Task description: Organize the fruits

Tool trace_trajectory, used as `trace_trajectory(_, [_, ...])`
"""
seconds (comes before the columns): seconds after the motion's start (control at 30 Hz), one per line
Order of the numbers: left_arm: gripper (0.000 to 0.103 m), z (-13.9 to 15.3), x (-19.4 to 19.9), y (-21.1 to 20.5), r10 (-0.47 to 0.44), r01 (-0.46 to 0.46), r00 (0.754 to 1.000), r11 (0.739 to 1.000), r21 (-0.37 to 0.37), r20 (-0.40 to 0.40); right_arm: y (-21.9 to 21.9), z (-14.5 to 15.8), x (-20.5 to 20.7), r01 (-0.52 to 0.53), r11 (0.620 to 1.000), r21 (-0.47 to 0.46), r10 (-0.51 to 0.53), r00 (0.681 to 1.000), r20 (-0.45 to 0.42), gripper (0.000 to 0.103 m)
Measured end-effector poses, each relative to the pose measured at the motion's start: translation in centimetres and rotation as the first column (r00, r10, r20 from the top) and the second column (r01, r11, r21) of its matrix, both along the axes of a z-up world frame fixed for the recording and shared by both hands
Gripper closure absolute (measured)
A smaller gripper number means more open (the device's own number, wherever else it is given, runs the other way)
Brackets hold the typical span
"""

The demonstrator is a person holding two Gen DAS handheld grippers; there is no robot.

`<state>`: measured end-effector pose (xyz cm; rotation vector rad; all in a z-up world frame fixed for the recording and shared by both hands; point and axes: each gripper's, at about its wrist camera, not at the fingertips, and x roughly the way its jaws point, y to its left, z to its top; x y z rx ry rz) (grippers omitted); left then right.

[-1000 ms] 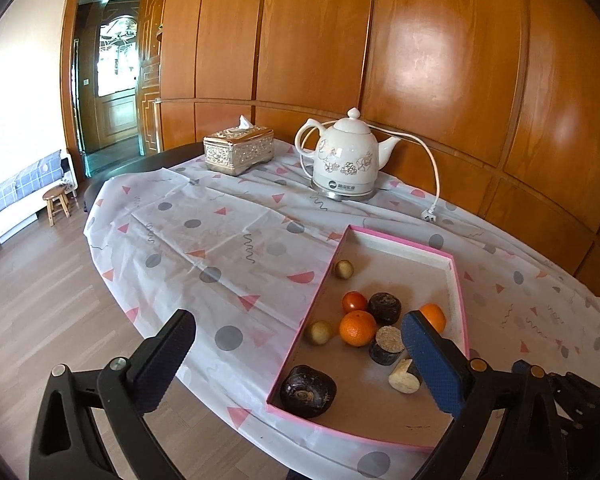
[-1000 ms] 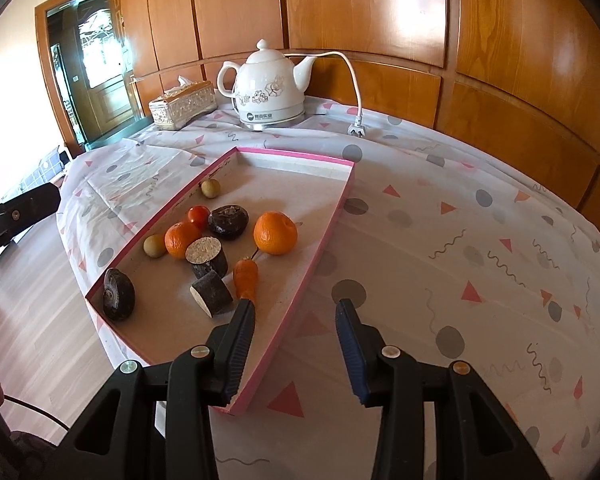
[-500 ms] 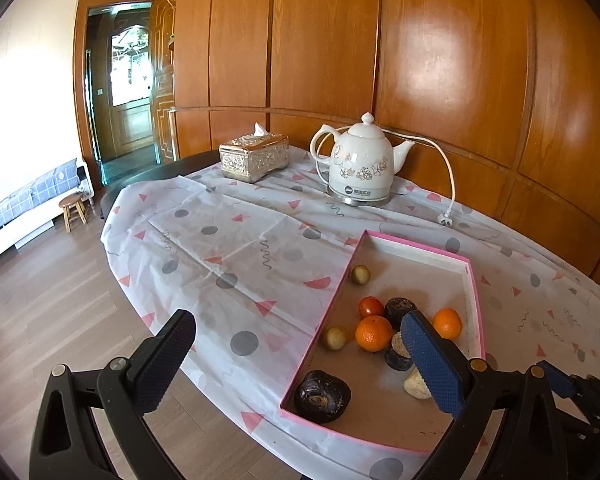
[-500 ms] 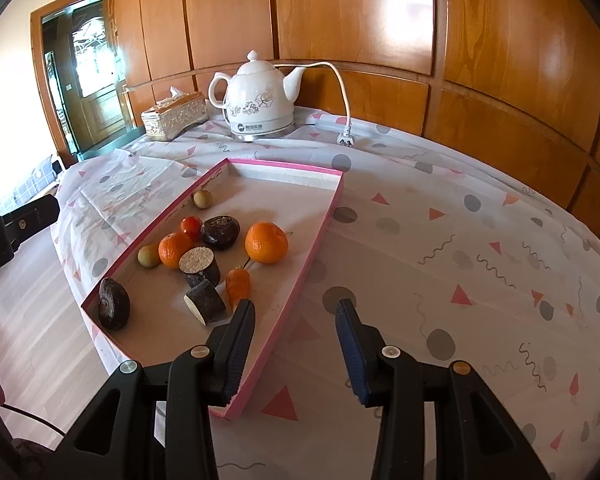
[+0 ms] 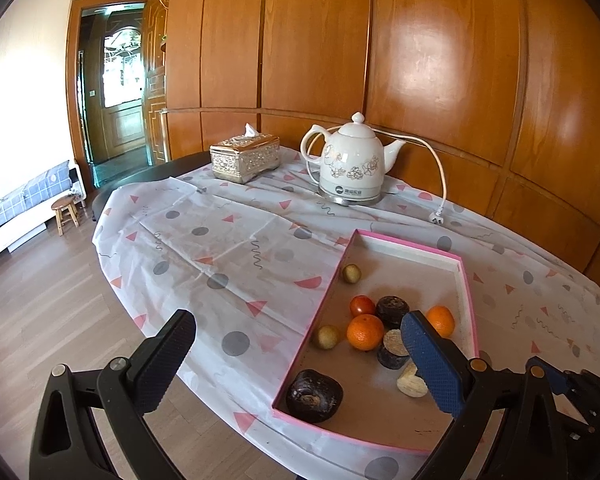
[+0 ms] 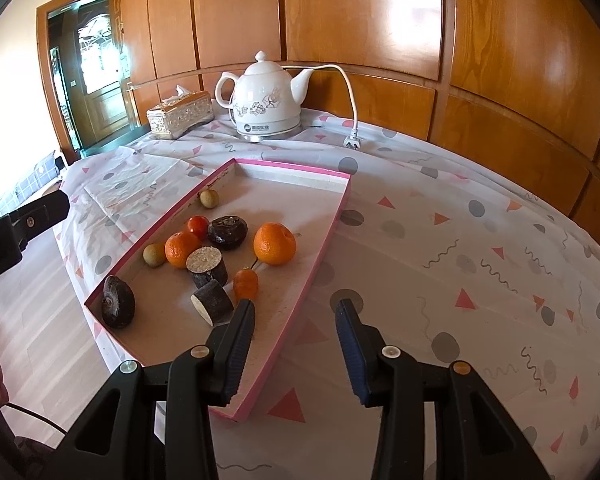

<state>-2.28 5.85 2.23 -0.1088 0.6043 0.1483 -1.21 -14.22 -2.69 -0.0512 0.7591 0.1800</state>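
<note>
Both of our tools have drawn back and up over the last second, so the pink-rimmed tray (image 6: 327, 229) sits smaller and further off in each view; nothing in it has shifted.

We see the fruits all lying loose in the tray: a large orange (image 6: 274, 243) towards its right side, a smaller orange (image 6: 179, 249) touching a small red fruit (image 6: 198, 226), a dark round fruit (image 6: 227, 232) between them, two cut brown-skinned pieces (image 6: 206, 265) near the middle, a small oblong orange fruit (image 6: 245, 283) just beside them, a dark wrinkled fruit (image 6: 118, 301) in the near left corner, and two small yellowish round fruits (image 6: 209, 198) along the left wall.

Our right tool (image 6: 295, 344) hovers above the tray's near right corner with its jaws partly apart and nothing between them; its left finger lies over the tray, close to the oblong fruit, its right finger over the cloth. Our left tool (image 5: 300, 364) is spread wide and holds nothing, straddling the tray's left wall (image 5: 315, 308) from the near side.

Beyond the tray, on the counter (image 6: 460, 240) with its spotted cloth, stand a white kettle (image 6: 266, 102) with its unplugged cord (image 6: 350, 92) and a tissue box (image 6: 180, 114), before a wood-panelled wall (image 5: 440, 60).
</note>
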Motion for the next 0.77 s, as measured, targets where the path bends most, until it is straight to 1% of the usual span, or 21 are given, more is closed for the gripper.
trace_trajectory(0.57, [0.000,0.09,0.00,-0.16,-0.008,0.008,1.000,1.000,-0.003,-0.007,0.20,0.11,-0.03,-0.006,1.000,-0.003,0.006,1.000,0.000,0.060])
trace_trajectory(0.77, [0.000,-0.19,0.13,0.28,-0.010,0.010,1.000,1.000,-0.026,-0.013,-0.07,0.01,0.04,-0.006,1.000,-0.001,0.006,1.000,-0.003,0.060])
